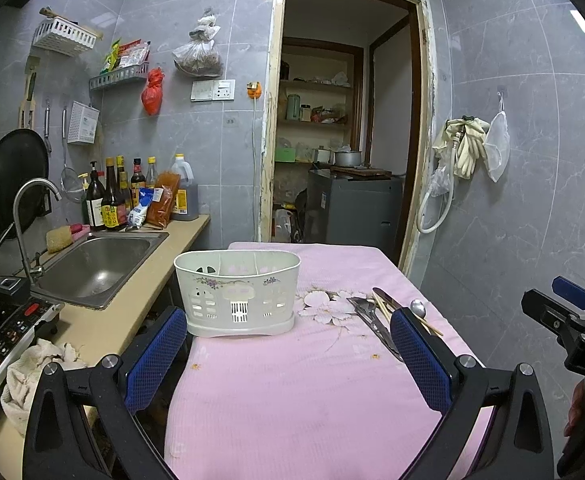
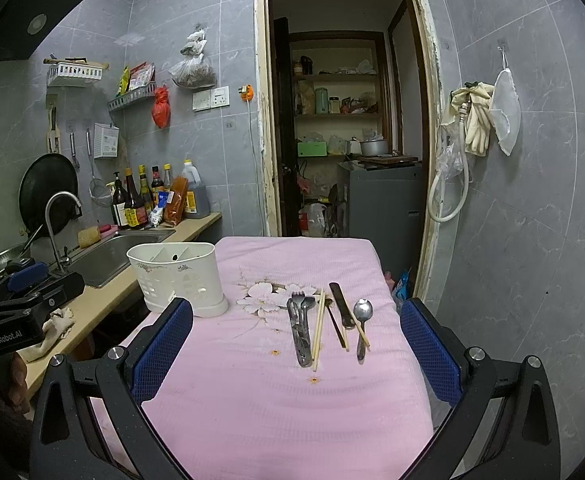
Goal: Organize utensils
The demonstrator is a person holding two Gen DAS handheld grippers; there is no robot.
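Blue-padded fingers (image 2: 160, 352) of the right gripper (image 2: 296, 348) stand wide apart and empty over the pink cloth (image 2: 276, 408); the left gripper (image 1: 288, 352) is likewise spread, holding nothing. Landmark: white caddy (image 2: 180, 276), at the cloth's sink-side edge. To its right lie fork and spoons (image 2: 301, 328), chopsticks (image 2: 318, 332), a knife (image 2: 342, 306) and a spoon (image 2: 362, 320), close together. Likely fault: crossed, overlapping pieces may be dragged or lifted together, and the soft cloth could bunch under the pads.
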